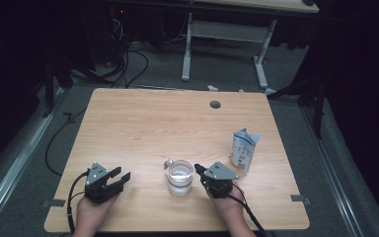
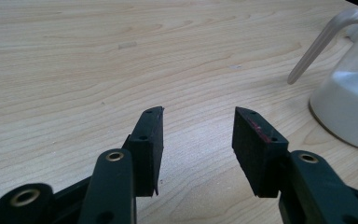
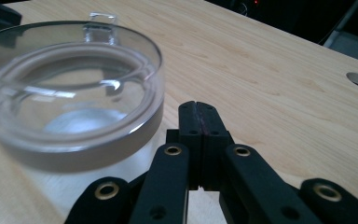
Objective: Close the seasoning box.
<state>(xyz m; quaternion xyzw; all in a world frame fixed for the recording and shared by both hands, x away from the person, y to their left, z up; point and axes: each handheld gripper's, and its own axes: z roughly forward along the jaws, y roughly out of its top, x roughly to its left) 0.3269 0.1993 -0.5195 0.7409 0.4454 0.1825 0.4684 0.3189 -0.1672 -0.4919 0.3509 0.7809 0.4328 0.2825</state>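
1. Clear glass jar (image 1: 179, 177) stood on the wooden table (image 1: 143, 128), near the front edge, betw. the 2 grippers. White stuff sat in its lower part; a small spout or handle stuck out at its upper left rim.
2. Right gripper (image 1: 198, 168) lay just beside the jar's right side, jaws pressed together w/ nothing betw. them. Whether the tips touched the glass, couldn't tell.
3. Left gripper (image 1: 120, 176) rested well left of the jar, jaws parted about halfway, bare table betw. them. Nothing blocked the stretch from it to the jar.
4. White carton (image 1: 243, 150), top torn open, stood right of the right gripper & a bit farther back, apart from the jar.
5. Round cable hole (image 1: 215, 104) sat near the table's far edge, well clear.
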